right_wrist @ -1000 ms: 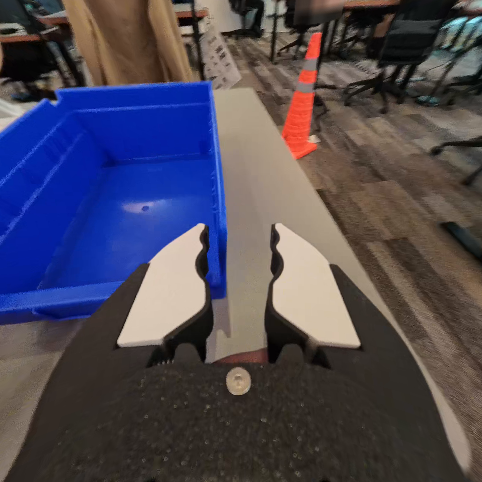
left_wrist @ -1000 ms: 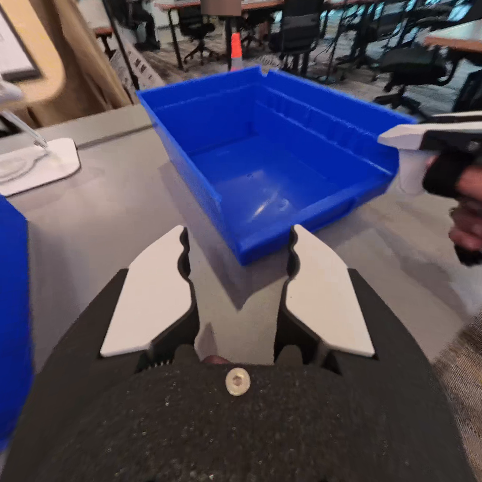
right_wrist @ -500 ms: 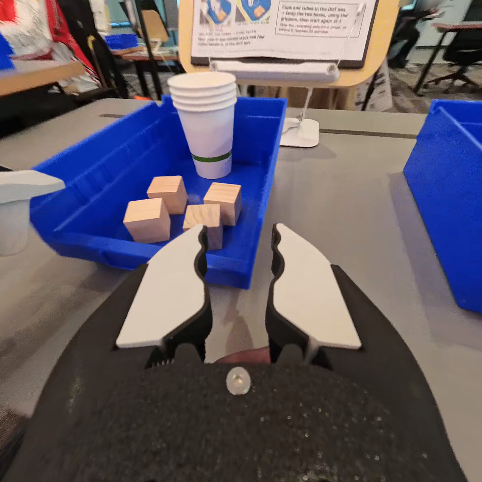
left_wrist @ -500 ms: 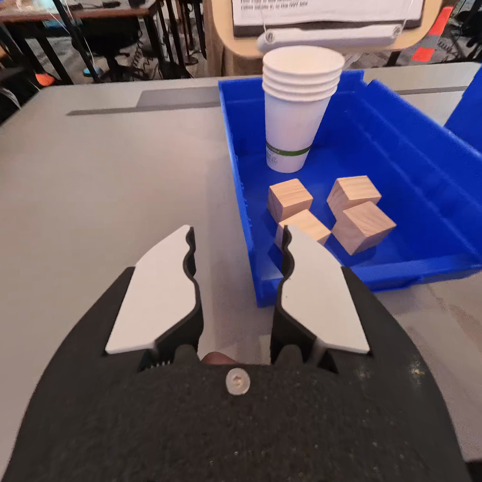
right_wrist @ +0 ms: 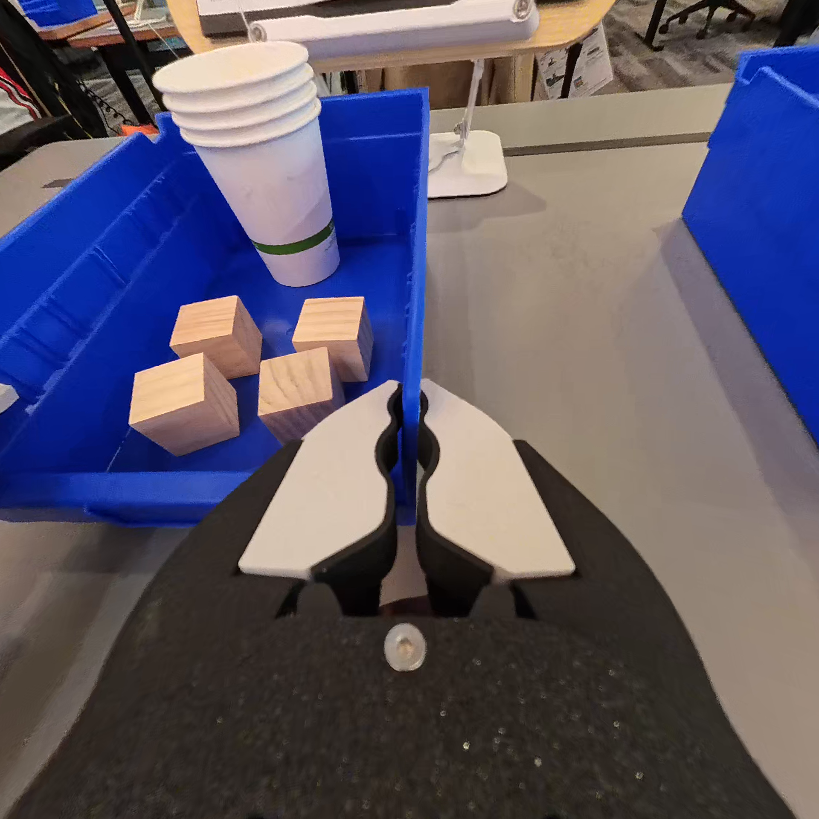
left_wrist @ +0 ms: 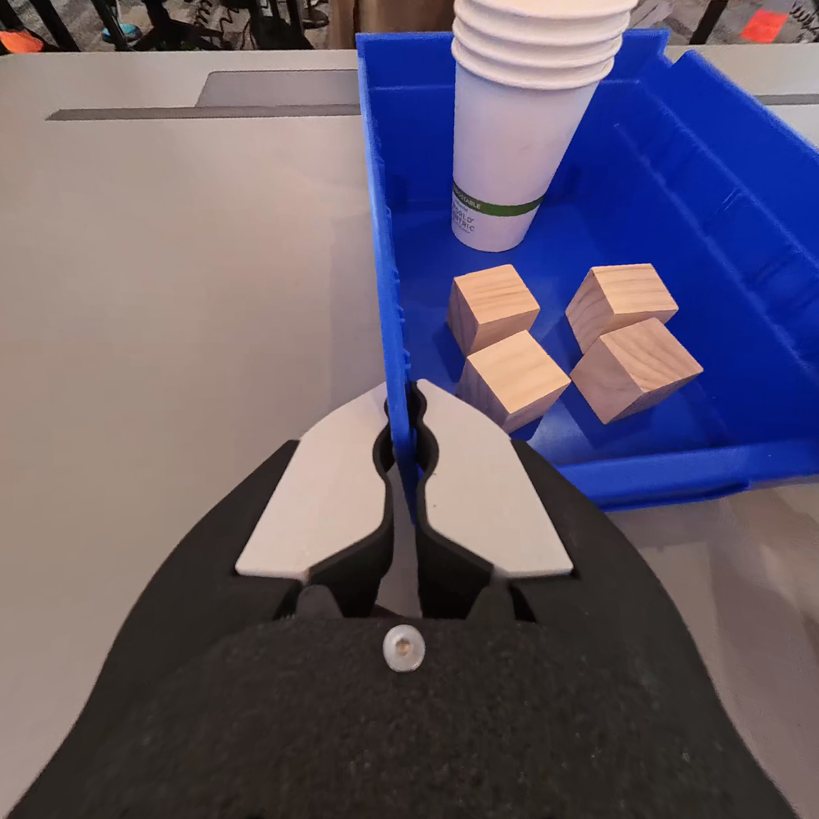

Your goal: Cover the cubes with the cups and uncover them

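Observation:
A blue bin [left_wrist: 691, 186] [right_wrist: 88, 248] on the grey table holds a stack of white paper cups [left_wrist: 514, 133] [right_wrist: 266, 177] and several wooden cubes [left_wrist: 514, 381] [right_wrist: 186, 403]. My left gripper [left_wrist: 401, 399] is shut on the bin's left side wall [left_wrist: 390, 310], near its front corner. My right gripper [right_wrist: 410, 390] is shut on the bin's right side wall [right_wrist: 419, 266], near its front corner. The cups stand upright at the back of the bin, the cubes lie in front of them.
A second blue bin [right_wrist: 762, 212] stands to the right on the table. A white stand base [right_wrist: 469, 168] with a board above it sits behind the bins. Chairs and tables lie beyond the far edge.
Both grippers swung from the empty bin to the bin with cups and cubes, moved onto its side walls and closed on them.

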Demonstrator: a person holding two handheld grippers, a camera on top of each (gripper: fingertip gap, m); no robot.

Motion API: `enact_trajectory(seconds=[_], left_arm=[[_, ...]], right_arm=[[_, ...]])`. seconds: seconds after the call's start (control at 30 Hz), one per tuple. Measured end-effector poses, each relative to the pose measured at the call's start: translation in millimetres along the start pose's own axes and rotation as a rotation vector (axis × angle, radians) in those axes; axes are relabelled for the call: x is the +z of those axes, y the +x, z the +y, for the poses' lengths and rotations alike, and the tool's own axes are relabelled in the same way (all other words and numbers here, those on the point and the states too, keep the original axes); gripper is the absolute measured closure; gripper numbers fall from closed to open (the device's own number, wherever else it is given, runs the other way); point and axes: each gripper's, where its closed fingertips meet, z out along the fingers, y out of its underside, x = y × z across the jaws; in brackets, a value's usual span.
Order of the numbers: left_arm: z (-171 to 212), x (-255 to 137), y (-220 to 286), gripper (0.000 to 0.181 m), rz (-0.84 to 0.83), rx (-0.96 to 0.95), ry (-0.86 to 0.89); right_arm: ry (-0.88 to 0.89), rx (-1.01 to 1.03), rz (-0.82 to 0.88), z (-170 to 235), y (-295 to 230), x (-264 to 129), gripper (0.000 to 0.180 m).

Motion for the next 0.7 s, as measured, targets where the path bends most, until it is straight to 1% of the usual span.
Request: enact_trajectory(seconds=[0.17, 0.33, 0.37, 0.57, 0.7], left_arm=[[2.5, -20.3, -34.9, 0.178, -0.023, -0.019, 0.000], [-2.1, -38.7, -102.8, 0.178, -0.102, 0.029, 0.016], [-2.1, -40.8, -117.2, 0.178, -0.105, 0.013, 0.015], [1.8, -41.0, -187.3, 0.178, -0.110, -0.067, 0.009], [5.1, -35.0, -210.8, 0.178, -0.124, -0.060, 0.016]], right_arm=[[0.001, 0.003, -0.031, 1.8, -40.8, -9.9, 0.177], [0.020, -0.022, -0.078, 1.4, -111.0, -11.5, 0.176], [0.024, -0.033, -0.084, -1.0, -125.5, -10.9, 0.176], [0.023, -0.078, -0.105, -8.8, -194.4, 3.2, 0.176], [-0.010, -0.077, -0.113, 0.8, -213.8, 18.5, 0.176]])
